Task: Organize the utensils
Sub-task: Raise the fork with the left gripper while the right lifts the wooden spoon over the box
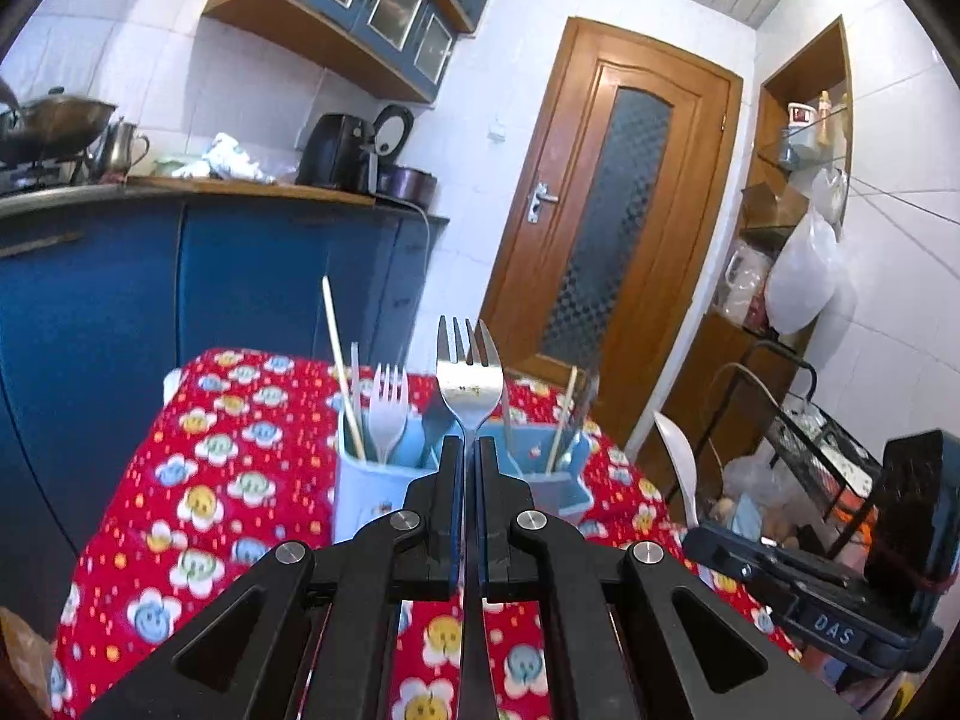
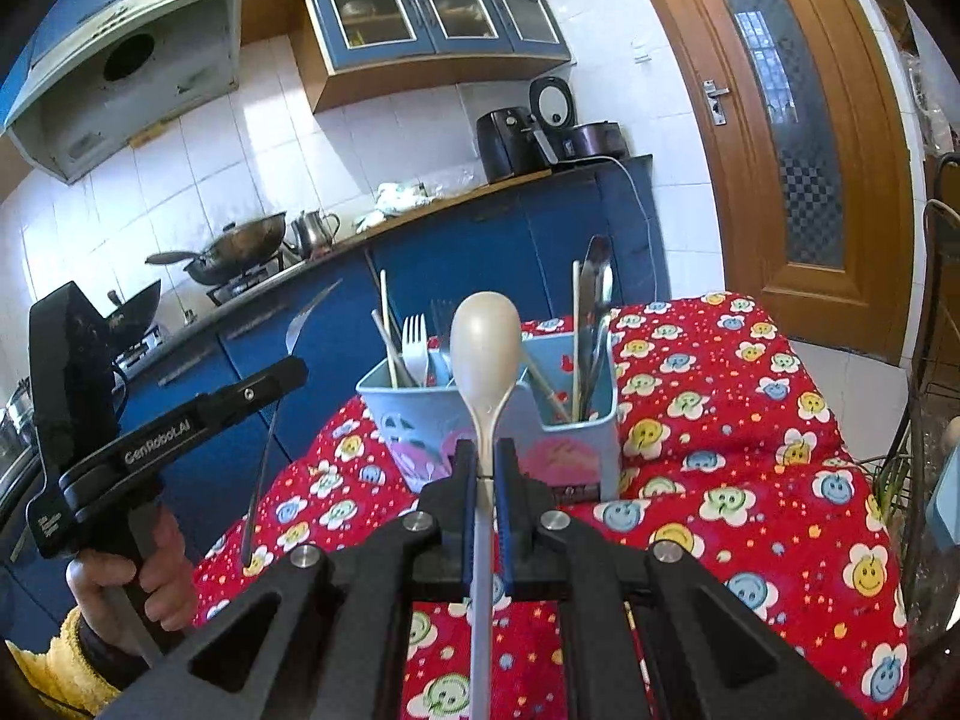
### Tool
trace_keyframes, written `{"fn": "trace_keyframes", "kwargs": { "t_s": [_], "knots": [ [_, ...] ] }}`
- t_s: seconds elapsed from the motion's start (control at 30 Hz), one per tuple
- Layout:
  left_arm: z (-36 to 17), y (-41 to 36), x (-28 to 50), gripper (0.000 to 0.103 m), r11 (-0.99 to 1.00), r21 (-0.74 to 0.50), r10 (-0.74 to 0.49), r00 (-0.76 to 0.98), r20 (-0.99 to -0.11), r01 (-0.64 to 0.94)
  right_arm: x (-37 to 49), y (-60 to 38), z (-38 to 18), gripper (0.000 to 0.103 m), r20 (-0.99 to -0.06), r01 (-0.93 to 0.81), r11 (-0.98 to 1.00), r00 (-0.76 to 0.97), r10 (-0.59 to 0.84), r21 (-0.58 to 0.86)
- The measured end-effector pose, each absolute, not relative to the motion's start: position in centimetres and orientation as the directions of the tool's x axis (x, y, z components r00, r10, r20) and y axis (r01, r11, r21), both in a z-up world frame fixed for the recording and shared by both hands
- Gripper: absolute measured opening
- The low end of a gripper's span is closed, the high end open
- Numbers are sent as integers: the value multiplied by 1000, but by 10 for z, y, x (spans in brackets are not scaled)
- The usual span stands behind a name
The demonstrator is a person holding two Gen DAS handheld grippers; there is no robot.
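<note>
My left gripper [image 1: 470, 450] is shut on the neck of a metal fork [image 1: 469, 381], whose tines point up above the table. My right gripper [image 2: 486, 459] is shut on the stem of a cream plastic spoon [image 2: 486, 348], bowl upward. Just beyond both stands a light blue utensil holder [image 1: 360, 492] [image 2: 390, 414] with separate compartments. They hold a white plastic fork [image 2: 414, 342], chopsticks [image 1: 342, 366] and metal utensils [image 2: 597, 294]. The right wrist view shows the left gripper [image 2: 297, 366] at the left with the fork [image 2: 309, 309]. The left wrist view shows the right gripper [image 1: 699, 531] with the spoon [image 1: 678, 456].
The holder stands on a table under a red flowered cloth [image 2: 750, 420]. Behind it runs a blue kitchen counter [image 1: 180, 276] with a wok [image 2: 240, 246], a kettle and an air fryer [image 2: 510, 141]. A wooden door [image 1: 606, 228] and a wire rack [image 1: 822, 450] are to the right.
</note>
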State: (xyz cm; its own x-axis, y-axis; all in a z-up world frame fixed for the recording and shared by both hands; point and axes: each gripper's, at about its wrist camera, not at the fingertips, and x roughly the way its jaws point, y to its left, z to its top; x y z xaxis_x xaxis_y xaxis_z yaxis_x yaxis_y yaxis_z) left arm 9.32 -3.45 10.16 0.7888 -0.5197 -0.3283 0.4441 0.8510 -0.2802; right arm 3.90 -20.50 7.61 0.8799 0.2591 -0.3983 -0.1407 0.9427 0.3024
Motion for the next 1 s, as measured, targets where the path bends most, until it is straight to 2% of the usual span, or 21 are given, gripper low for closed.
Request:
{"fn": "trace_keyframes", "kwargs": {
  "t_s": [0.27,0.53,1.0],
  "knots": [
    [115,-40,123,3,872,-261,-480,830,-283,415,54,-214,86,8,-344,-152,940,903,258,306],
    [127,-55,151,3,904,-167,-420,891,-175,393,81,-215,95,8,-300,-169,938,917,263,303],
    [113,-69,199,3,932,-185,-337,932,-134,311,124,-227,99,8,-241,-183,939,936,257,290]
  ]
}}
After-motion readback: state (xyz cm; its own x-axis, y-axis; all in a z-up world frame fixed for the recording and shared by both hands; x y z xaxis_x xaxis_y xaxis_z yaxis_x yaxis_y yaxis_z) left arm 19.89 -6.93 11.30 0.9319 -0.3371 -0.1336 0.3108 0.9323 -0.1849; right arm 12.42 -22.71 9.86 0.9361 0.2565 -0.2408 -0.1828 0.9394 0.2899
